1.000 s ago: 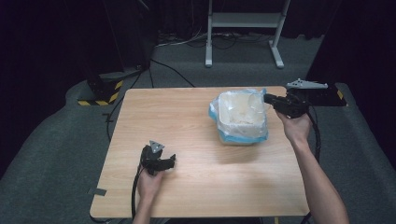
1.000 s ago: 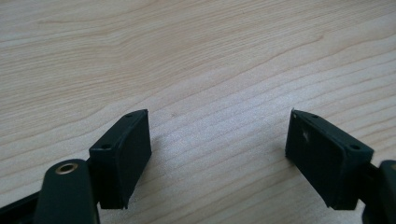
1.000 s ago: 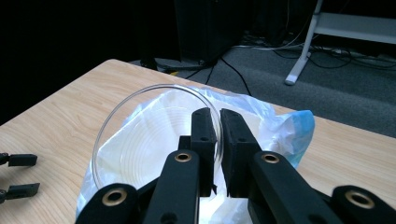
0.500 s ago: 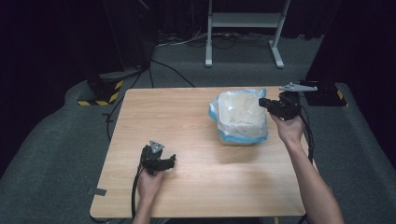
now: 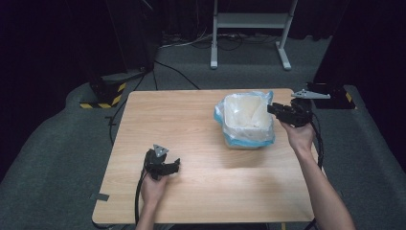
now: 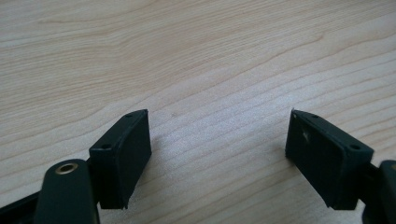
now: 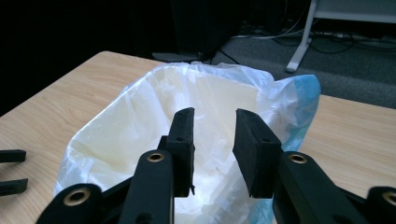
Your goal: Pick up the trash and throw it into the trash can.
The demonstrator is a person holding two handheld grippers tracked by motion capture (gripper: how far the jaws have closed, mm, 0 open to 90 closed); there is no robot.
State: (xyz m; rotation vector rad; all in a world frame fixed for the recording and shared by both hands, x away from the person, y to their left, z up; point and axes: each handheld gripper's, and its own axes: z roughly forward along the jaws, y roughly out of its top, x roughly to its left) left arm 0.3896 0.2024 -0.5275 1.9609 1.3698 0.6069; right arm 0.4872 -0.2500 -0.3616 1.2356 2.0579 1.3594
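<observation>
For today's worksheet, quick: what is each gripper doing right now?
Left gripper: open, holding nothing.
Right gripper: jaws just opening, nothing between them, over the bag-lined bin.

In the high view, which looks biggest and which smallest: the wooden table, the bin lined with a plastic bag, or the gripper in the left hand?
Largest to smallest:
1. wooden table
2. bag-lined bin
3. left gripper

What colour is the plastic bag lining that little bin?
The plastic bag is see-through white with a light blue edge, clearest in the right gripper view.
</observation>
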